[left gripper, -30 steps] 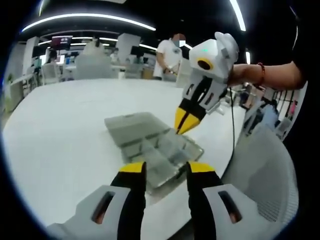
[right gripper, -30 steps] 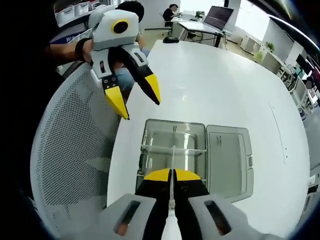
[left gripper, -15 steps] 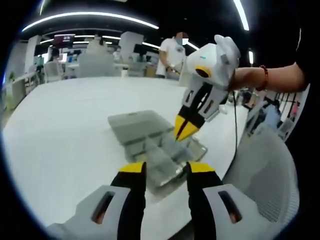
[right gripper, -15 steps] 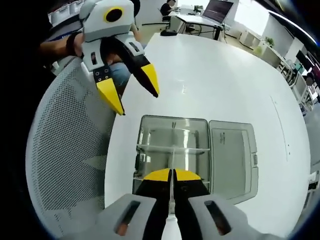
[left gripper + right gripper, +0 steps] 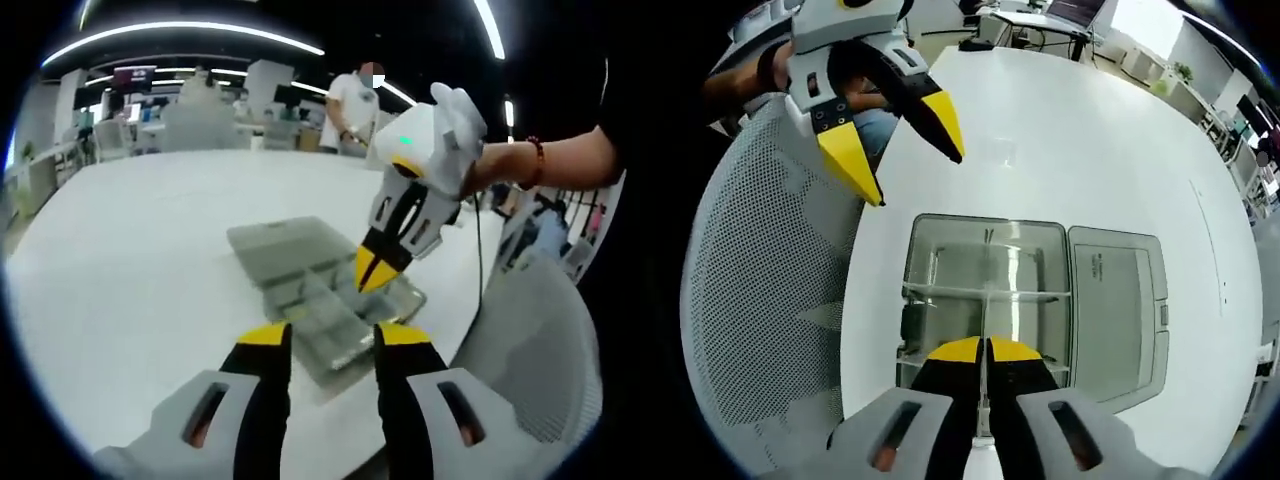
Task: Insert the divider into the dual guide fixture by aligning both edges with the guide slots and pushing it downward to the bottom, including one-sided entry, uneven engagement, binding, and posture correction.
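While lower than before — right claw [image 5: 372, 272] nearer box [image 5: 980, 300].

The right gripper [image 5: 983, 349] hides the near end of the thin divider [image 5: 983, 300] pinched between its jaws. The clear box [image 5: 980, 290] shows blurred inner walls, so slot engagement cannot be told (glare too). At ten o'clock the left gripper [image 5: 902, 160] is cut off above.
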Tool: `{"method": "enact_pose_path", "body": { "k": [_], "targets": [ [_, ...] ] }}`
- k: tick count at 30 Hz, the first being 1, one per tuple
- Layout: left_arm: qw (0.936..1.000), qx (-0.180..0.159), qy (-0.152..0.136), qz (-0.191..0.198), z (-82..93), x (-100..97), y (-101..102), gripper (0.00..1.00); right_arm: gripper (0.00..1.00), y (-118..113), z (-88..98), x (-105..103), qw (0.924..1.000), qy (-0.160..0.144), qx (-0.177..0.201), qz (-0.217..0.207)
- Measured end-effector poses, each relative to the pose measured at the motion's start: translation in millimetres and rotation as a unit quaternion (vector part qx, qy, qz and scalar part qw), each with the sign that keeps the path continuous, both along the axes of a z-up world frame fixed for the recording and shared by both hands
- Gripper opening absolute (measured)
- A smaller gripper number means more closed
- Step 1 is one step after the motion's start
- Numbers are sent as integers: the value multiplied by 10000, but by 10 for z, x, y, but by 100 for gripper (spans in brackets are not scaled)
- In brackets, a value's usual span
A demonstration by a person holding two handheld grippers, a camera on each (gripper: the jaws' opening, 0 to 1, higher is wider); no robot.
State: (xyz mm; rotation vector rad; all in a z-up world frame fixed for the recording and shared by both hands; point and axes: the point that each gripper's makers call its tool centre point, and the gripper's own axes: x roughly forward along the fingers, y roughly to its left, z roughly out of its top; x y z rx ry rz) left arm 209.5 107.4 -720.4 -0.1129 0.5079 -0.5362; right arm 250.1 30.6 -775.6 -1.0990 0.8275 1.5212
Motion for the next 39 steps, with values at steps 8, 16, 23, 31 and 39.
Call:
{"method": "enact_pose_path", "body": {
  "k": [8, 16, 23, 31, 39],
  "targets": [
    [9994, 96, 159, 291, -81, 23, 157, 33, 0, -3, -28, -3, 10000, -7, -56, -32],
    [9971, 374, 285, 603, -190, 70, 344, 34, 0, -11, -58, 4, 10000, -19, -50, -51],
    [9918, 679, 488, 971, -314, 92, 544, 36, 8, 58, -33, -22, 9982, -7, 445, -412],
    [9796, 1235, 749, 1395, -473, 122, 826, 39, 8, 111, 140, 24, 9914, -4, 1013, -832],
    [9675, 1635, 979, 1663, -627, 140, 1025, 42, 8, 92, 358, 122, 9806, -119, 1515, -1241]
  ]
}}
